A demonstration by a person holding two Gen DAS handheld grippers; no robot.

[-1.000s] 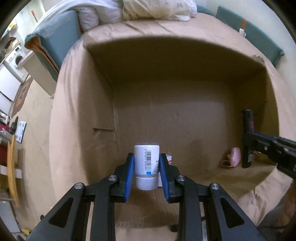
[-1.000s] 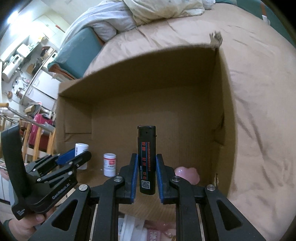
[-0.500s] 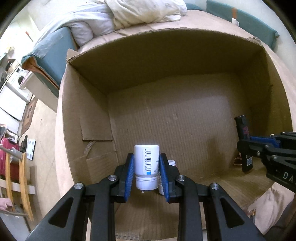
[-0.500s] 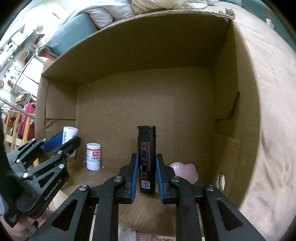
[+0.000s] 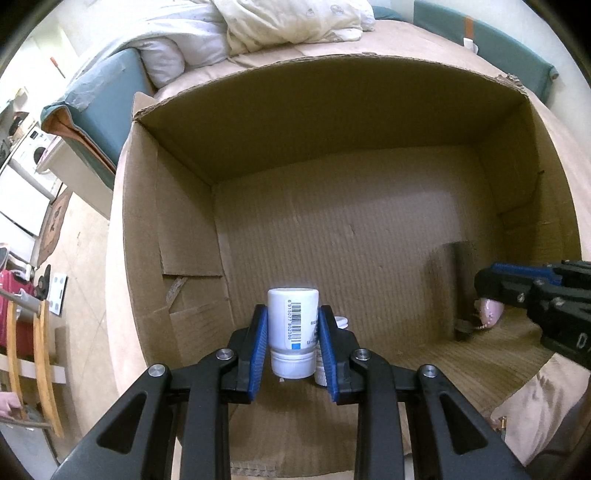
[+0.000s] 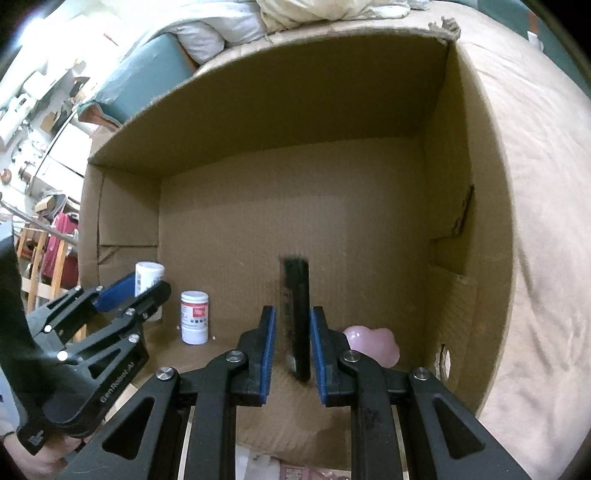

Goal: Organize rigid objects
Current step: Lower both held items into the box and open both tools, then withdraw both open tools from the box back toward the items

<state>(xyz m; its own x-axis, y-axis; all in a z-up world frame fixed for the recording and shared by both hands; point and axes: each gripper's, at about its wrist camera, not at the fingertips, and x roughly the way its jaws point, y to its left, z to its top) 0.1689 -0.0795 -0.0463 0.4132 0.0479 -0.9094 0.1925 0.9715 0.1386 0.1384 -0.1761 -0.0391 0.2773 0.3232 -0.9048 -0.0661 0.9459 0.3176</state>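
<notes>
Setting: a large open brown corrugated cardboard box resting on a tan-covered bed, with a crumpled cream duvet and white pillow beyond the box's far wall and teal padded bed sides behind and to the left. Past the bed's left edge lie a pale floor, white washing appliances and wooden chair frames with a red item. Left gripper: blue-padded jaws clamped on a white cylindrical plastic bottle with a barcode label, held cap-down inside the box near its left wall. Just behind that gripper's right finger stands a small white jar with a red-and-white label on the box floor. Right gripper: blue-padded jaws closed on a slim black rectangular lighter-like stick, held upright over the box floor, blurred in both views. Directly ahead and to the right of this gripper, a pale pink rounded object lies on the box floor near the right wall. Box flaps show creases and a torn upper corner.
</notes>
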